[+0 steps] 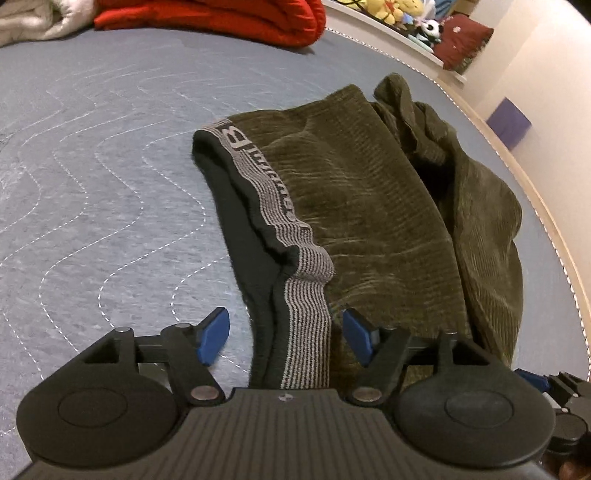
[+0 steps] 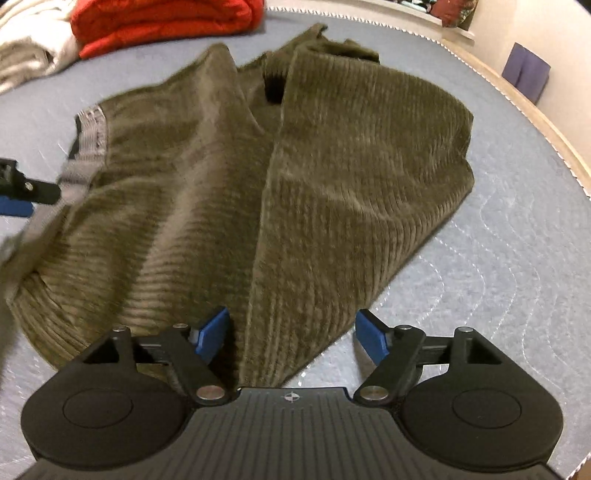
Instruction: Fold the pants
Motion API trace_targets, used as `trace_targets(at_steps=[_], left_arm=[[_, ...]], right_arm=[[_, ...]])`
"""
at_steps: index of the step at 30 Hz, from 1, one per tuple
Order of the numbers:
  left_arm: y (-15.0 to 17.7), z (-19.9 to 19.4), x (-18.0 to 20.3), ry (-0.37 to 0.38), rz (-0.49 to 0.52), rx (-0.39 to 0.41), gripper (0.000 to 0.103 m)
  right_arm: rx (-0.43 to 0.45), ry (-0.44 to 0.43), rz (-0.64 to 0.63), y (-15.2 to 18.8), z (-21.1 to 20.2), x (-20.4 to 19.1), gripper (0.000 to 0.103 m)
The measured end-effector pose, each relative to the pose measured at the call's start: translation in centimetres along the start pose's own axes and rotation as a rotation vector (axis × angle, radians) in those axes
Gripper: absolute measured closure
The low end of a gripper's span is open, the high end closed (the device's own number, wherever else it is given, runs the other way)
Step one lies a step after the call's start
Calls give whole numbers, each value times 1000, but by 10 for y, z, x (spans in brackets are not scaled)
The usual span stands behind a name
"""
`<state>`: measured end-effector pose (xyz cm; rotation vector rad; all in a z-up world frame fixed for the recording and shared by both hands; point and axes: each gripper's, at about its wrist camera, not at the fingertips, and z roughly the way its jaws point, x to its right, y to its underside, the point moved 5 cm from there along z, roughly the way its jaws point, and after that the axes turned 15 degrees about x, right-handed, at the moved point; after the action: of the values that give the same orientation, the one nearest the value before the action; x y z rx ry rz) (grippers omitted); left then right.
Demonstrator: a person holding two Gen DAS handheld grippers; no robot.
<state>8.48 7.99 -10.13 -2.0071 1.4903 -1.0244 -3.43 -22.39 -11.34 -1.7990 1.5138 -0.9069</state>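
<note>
At the far left edge of the quilted blue mat lies a cream blanket, with a folded red blanket beside it. The olive corduroy pants lie bunched toward the mat's right edge, grey striped waistband facing left. The left gripper has its jaws apart, the waistband running between the blue pads untouched. The right gripper is likewise spread, a pant edge between its pads. Beyond the right edge, stuffed toys line a ledge, and a purple box stands farther right.
</note>
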Motion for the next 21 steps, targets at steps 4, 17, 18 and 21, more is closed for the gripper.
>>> trace_targets(at_steps=[4, 17, 18, 21], left_arm=[[2, 2, 1, -5, 5, -8, 29], [1, 8, -1, -5, 16, -20, 25], [2, 9, -1, -4, 17, -24, 25], [4, 14, -2, -3, 18, -38, 25]], right_arm=[[-9, 0, 31, 3, 3, 5, 26], [2, 16, 25, 4, 0, 9, 28], [2, 17, 23, 4, -1, 9, 30], [11, 18, 16, 3, -2, 10, 46]])
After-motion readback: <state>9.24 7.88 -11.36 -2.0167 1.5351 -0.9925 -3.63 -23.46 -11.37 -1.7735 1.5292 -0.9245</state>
